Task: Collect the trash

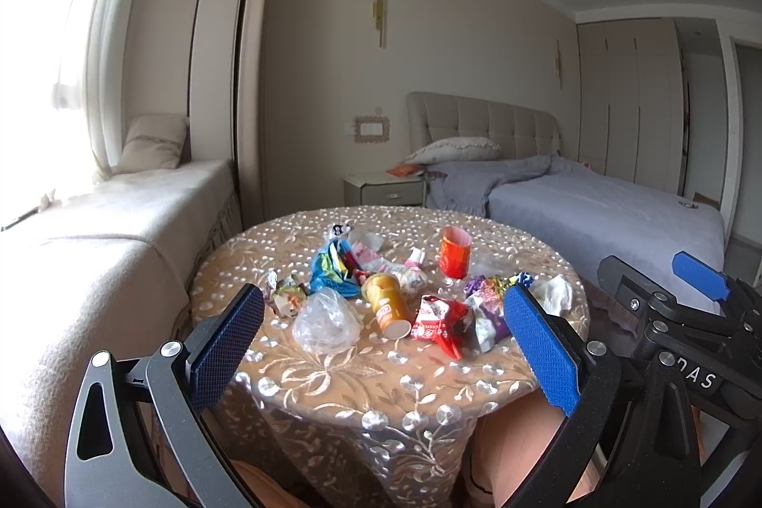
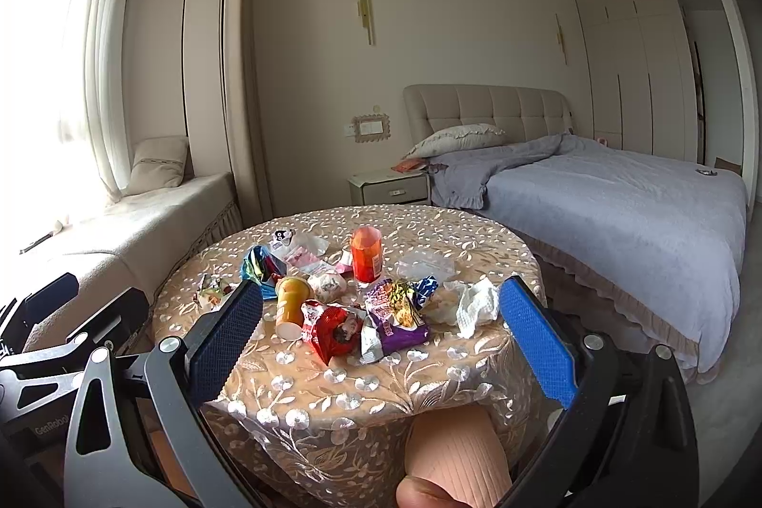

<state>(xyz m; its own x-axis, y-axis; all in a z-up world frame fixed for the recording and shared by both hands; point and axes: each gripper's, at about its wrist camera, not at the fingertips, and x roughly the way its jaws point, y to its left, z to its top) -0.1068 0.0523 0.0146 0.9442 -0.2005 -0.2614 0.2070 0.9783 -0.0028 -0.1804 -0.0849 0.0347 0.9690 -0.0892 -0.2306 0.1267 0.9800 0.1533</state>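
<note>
Spread wide and holding nothing, left gripper (image 1: 383,336) and right gripper (image 2: 381,334), poised short of wrappers (image 2: 366,322) heaped ahead on round table (image 2: 362,393), apparently to pick first scrap.

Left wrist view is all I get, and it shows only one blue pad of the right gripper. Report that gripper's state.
Observer: The right gripper is open, nothing between its pads, held before the round table with the embroidered cloth.
Operator: Now describe the white crumpled tissue; it's half hidden here.
Observer: It lies in full sight on the cloth, right of the purple snack wrapper, untouched.
</note>
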